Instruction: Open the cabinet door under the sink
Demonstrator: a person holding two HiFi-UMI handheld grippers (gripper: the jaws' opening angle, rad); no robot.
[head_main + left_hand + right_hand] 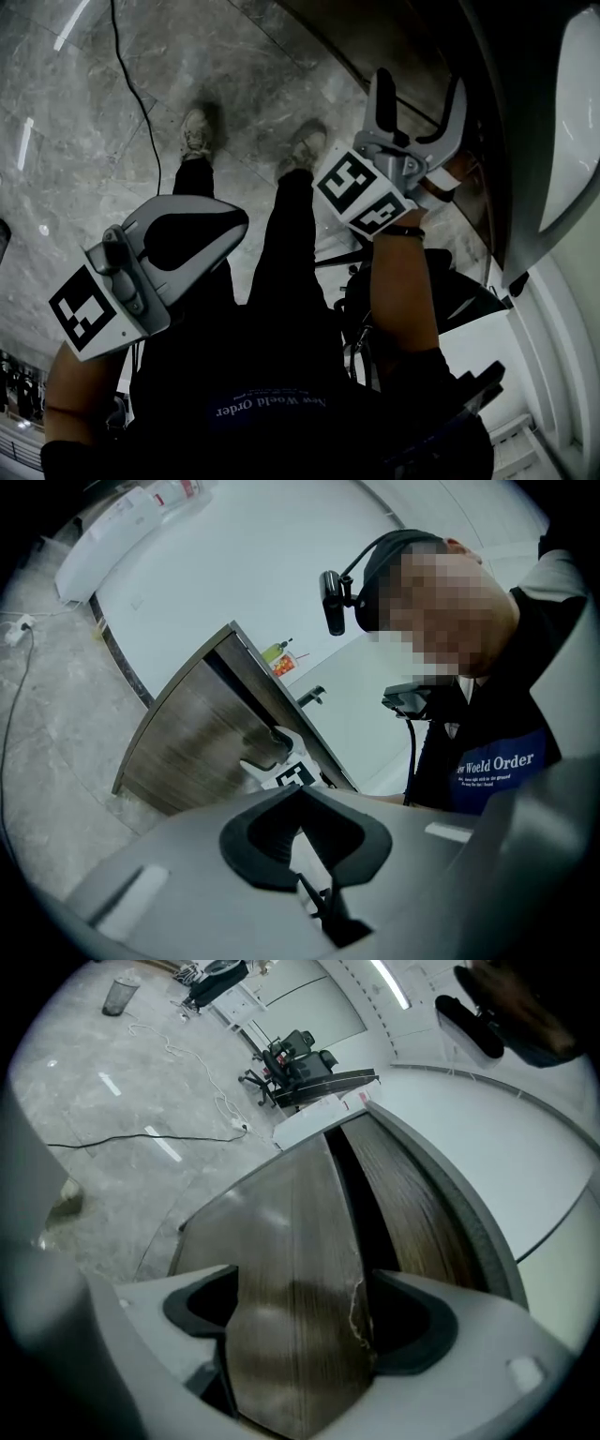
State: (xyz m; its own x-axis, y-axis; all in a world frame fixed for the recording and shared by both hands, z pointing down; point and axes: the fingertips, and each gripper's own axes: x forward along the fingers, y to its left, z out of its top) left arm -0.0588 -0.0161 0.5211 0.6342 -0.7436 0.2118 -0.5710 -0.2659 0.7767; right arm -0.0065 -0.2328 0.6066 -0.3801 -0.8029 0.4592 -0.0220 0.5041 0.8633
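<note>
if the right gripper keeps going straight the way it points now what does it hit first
The wood-grain cabinet door. Its face fills the space between the open jaws of the right gripper, and the dark gap at its chipped edge lies just right of centre. The door looks close, but depth is hard to judge.

Dim, cool, low contrast throughout. Streaked lamp glare on glossy floor (84, 103). Heavy fisheye bending, black vignetted corners in both gripper views. Soft, out of focus up close on left hand-held gripper (300, 794).
</note>
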